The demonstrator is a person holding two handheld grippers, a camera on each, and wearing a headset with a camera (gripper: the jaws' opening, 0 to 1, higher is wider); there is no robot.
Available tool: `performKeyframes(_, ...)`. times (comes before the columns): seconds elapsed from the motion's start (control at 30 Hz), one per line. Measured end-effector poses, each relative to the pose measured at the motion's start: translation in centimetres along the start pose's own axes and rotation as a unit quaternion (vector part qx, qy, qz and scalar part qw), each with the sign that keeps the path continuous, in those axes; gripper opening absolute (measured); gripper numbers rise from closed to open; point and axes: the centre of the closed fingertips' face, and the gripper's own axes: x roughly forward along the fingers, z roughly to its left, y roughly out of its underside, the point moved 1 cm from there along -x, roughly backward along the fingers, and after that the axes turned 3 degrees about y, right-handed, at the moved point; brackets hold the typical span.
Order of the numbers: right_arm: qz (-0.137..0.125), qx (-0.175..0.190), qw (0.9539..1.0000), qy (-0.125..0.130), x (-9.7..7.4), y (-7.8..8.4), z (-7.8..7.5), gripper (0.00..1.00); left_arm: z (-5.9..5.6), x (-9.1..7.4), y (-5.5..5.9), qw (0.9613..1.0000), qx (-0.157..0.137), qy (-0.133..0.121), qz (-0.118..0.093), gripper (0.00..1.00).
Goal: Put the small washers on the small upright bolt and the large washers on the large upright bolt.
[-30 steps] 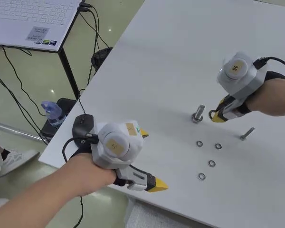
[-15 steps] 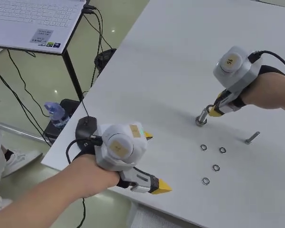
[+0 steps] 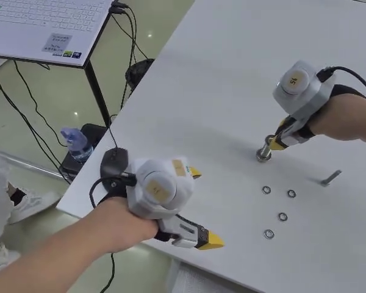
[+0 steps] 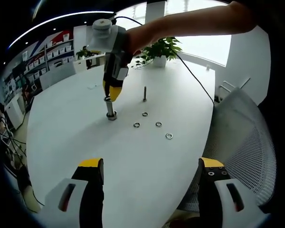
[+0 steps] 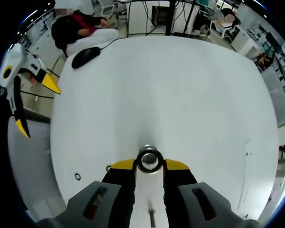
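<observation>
My right gripper (image 3: 273, 144) is shut on a large washer (image 5: 140, 160), holding it at the top of the large upright bolt (image 3: 265, 151) on the white table (image 3: 219, 79). The left gripper view shows that bolt (image 4: 110, 110) under the yellow tips. The small bolt (image 3: 331, 177) stands to the right, thin and upright (image 4: 144, 93). Several small washers (image 3: 282, 217) lie flat between the bolts and the table's near edge. My left gripper (image 3: 205, 207) hovers open at that edge, nothing between its fingers (image 4: 91, 167).
A black mouse (image 3: 113, 162) lies at the table's left corner. A laptop (image 3: 43, 24) rests on a side stand, with cables and a water bottle (image 3: 77, 143) on the floor below. A mesh chair (image 4: 242, 142) stands by the table.
My right gripper carried the large washer from beside the large bolt to over its top. The left gripper stayed at the near edge; the head camera drifted slightly.
</observation>
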Motion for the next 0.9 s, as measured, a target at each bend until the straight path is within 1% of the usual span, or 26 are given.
performKeyframes(0.23, 0.002, -0.004, 1.0, -0.003, 0.5, -0.2, 0.2, 0.22, 0.2, 0.1, 0.1, 1.0, -0.001, 0.0, 0.002, 0.81)
performKeyframes(0.57, 0.01, -0.007, 0.9999, -0.003, 1.3, -0.3, 0.5, 0.22, 0.1, 0.1, 0.4, 1.0, -0.006, 0.003, 0.003, 0.81)
performKeyframes(0.73, 0.013, -0.009, 0.9999, -0.003, 1.6, -0.2, 0.7, 0.22, 0.1, 0.0, 0.6, 1.0, -0.007, 0.003, 0.004, 0.8)
performKeyframes(0.8, 0.014, -0.011, 0.9998, -0.003, 2.1, -0.1, 0.4, 0.22, 0.1, -0.1, 0.7, 1.0, -0.008, 0.003, 0.004, 0.8)
performKeyframes(0.9, 0.019, -0.011, 0.9998, -0.002, 2.5, 0.3, 0.5, 0.22, -0.1, -0.1, 0.6, 0.9999, -0.011, 0.005, 0.002, 0.8)
